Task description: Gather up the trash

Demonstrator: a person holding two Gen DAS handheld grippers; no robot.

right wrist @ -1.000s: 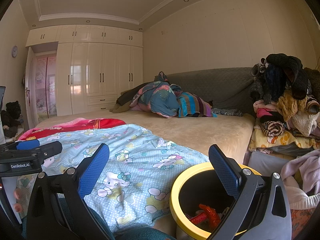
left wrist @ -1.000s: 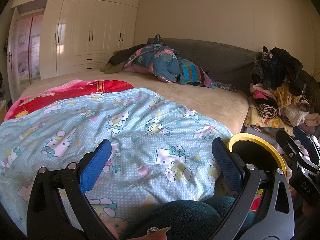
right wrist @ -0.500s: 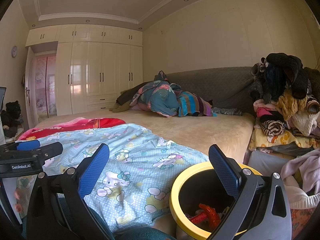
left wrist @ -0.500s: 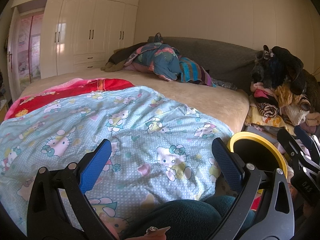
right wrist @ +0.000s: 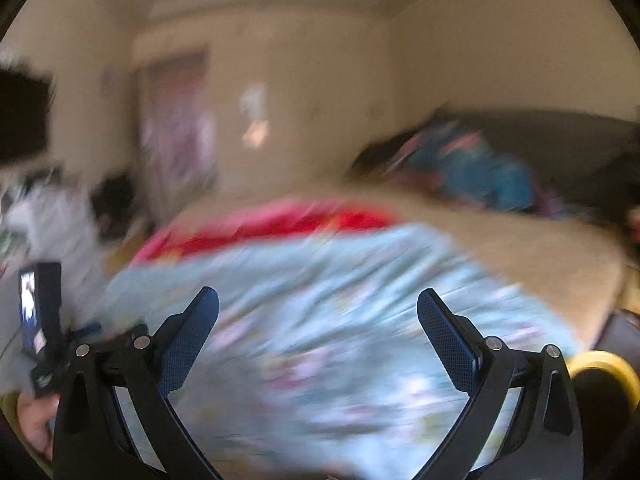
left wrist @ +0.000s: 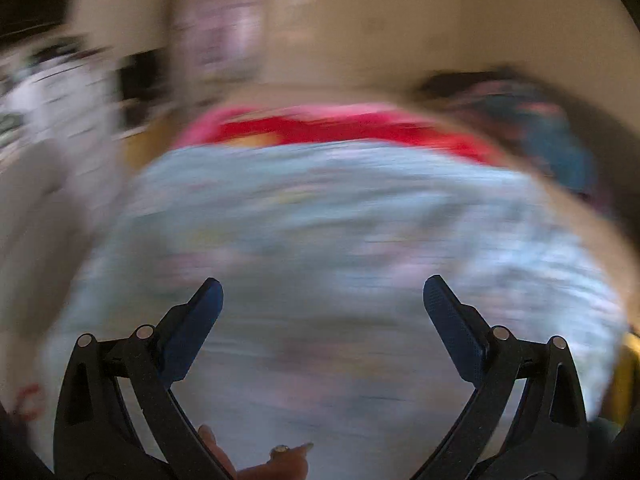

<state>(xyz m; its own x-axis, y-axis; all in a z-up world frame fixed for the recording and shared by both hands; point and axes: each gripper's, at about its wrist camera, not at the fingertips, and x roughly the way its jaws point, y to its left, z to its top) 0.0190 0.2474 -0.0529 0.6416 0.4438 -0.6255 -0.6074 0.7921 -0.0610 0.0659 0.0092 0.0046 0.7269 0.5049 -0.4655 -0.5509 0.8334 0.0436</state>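
Note:
Both views are heavily motion-blurred. My left gripper (left wrist: 323, 292) stands open over the light blue patterned blanket (left wrist: 340, 216), nothing between its blue pads. My right gripper (right wrist: 318, 304) is open too, above the same blanket (right wrist: 340, 320). The yellow-rimmed black bin (right wrist: 604, 364) shows only at the lower right edge of the right wrist view, to the right of the right gripper; a sliver of yellow (left wrist: 628, 376) shows at the right edge of the left wrist view. No loose trash can be made out.
A red and pink blanket (left wrist: 340, 128) lies beyond the blue one on the tan bed (right wrist: 540, 248). Bundled bedding (right wrist: 472, 172) sits against the grey headboard. A hand (right wrist: 36, 420) holds the other gripper's handle at the left, by cluttered white furniture (left wrist: 52, 92).
Both grippers have swung sharply to the left; the bin slid to the right edge, the wardrobe and left side of the room came into view, and everything is now blurred. Both stay open.

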